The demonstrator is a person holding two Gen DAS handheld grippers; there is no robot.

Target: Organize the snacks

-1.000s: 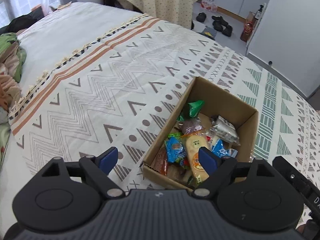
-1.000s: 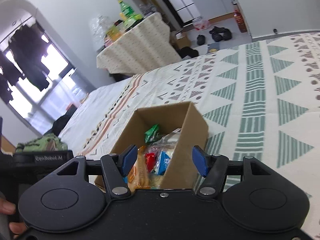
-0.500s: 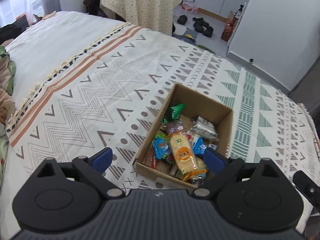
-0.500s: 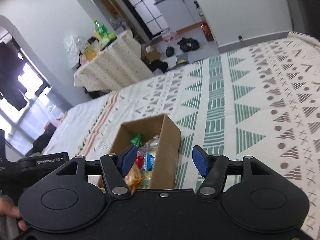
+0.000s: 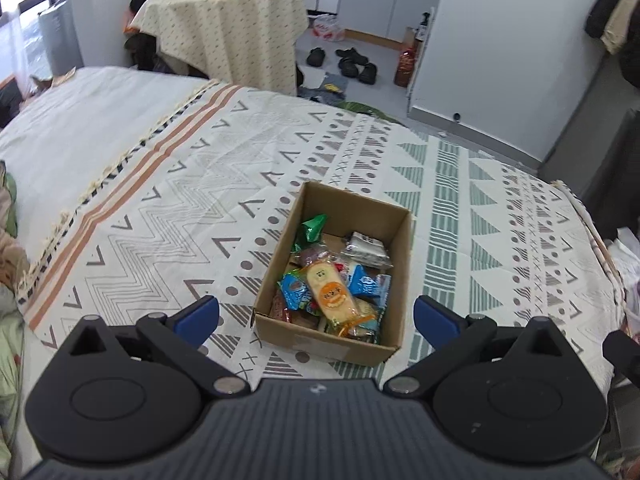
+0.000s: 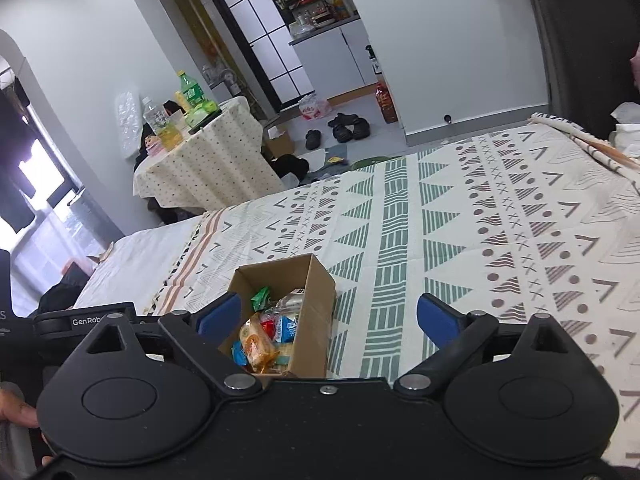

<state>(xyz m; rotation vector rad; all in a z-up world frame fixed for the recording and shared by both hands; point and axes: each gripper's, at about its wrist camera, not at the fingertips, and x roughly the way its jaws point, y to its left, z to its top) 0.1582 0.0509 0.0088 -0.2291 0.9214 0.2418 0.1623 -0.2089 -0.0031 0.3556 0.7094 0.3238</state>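
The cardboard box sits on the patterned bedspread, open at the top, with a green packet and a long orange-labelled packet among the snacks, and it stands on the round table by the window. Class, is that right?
Not quite. The cardboard box is not on the round table; it sits only on the patterned bedspread, as the left wrist view shows. The rest holds: open top, green packet, orange-labelled packet.

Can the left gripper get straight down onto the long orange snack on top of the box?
Probably yes: the orange snack lies topmost in the open box, nothing covers it, and the left gripper hangs above it, empty, fingers opening.
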